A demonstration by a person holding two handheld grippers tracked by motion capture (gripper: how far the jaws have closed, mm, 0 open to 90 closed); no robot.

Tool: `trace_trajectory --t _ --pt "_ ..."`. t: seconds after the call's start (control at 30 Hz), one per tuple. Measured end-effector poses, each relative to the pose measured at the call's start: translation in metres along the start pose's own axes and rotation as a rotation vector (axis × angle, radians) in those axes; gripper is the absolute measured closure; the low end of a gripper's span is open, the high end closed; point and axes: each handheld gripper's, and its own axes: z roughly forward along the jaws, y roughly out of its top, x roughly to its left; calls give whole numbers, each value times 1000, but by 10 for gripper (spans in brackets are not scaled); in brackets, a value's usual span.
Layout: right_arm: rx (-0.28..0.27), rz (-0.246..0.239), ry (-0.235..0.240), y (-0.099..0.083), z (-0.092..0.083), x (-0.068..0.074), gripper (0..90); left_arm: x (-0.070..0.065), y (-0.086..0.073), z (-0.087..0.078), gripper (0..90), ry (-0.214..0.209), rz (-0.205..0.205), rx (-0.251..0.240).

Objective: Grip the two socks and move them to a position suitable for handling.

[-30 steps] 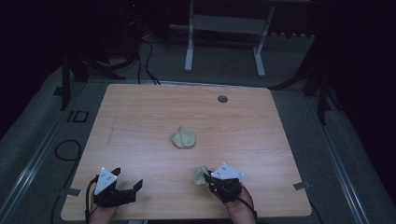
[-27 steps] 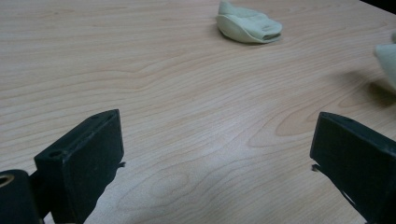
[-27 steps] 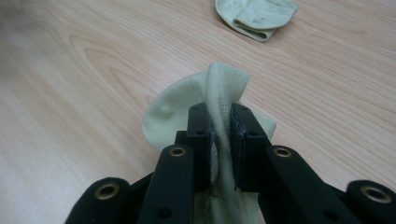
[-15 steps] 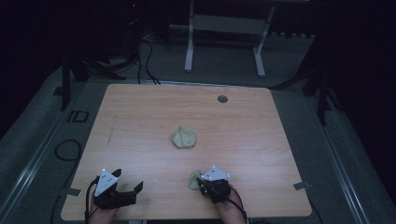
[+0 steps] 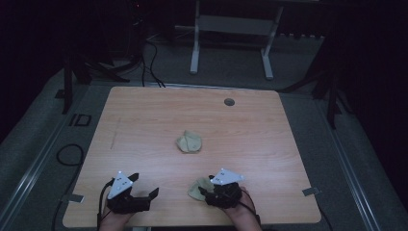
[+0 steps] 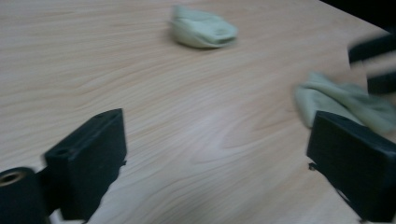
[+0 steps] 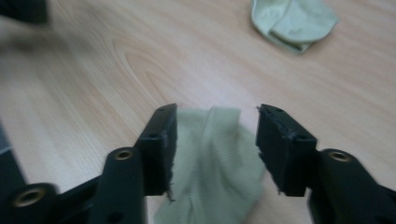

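Right tongs sit at the near edge of the counter, right of centre, held in a hand. Their jaws have just been opening and now stand partly apart; a pale green cloth lies flat on the wood between them. In the right gripper view the left jaw's inner face is at the cloth's edge, the right jaw stands clear of it (no pinch visible, fabric slack). In the high view the same cloth pokes out to the left of these tongs.

A second pale green cloth, crumpled, rests near the middle of the counter, well apart from both tongs; it also shows at the top of the right gripper view and the left gripper view.

Left tongs hover at the near left edge, jaws spread wide, with bare wood between them and nothing held. The near cloth lies beyond their right jaw (view slightly blurred).
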Motion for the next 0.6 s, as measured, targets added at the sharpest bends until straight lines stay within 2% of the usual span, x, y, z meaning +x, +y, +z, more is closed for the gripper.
trace_trajectory --t 0.03,0.1,0.13,0.17,0.2,0.23,0.3,0.33,0.47,0.53,0.6 --pt "-8 5 22 6 -10 -8 466 -5 2 4 146 -31 6 13" --pt "-22 12 17 11 -18 -16 485 -14 8 14 153 -95 32 53" --pt "-11 20 42 12 -20 -20 495 -19 10 18 195 -110 50 59" --pt "-11 20 42 12 -20 -20 495 -19 10 18 236 -110 50 59" --pt "-11 41 66 14 -24 -27 514 -28 14 28 271 -148 79 88" --pt "-14 25 57 14 -25 -29 511 -32 17 34 309 -164 91 100" --pt "21 17 32 13 -23 -31 520 -38 20 46 374 -193 97 131" --pt "25 24 41 13 -21 -33 571 -40 22 51 391 -203 96 151" --pt "72 35 97 7 -8 -38 660 -46 24 71 452 -236 106 204" --pt "99 34 114 4 -1 -38 675 -47 25 80 489 -227 105 230" --pt "128 26 125 0 7 -38 677 -50 26 87 513 -215 128 258"
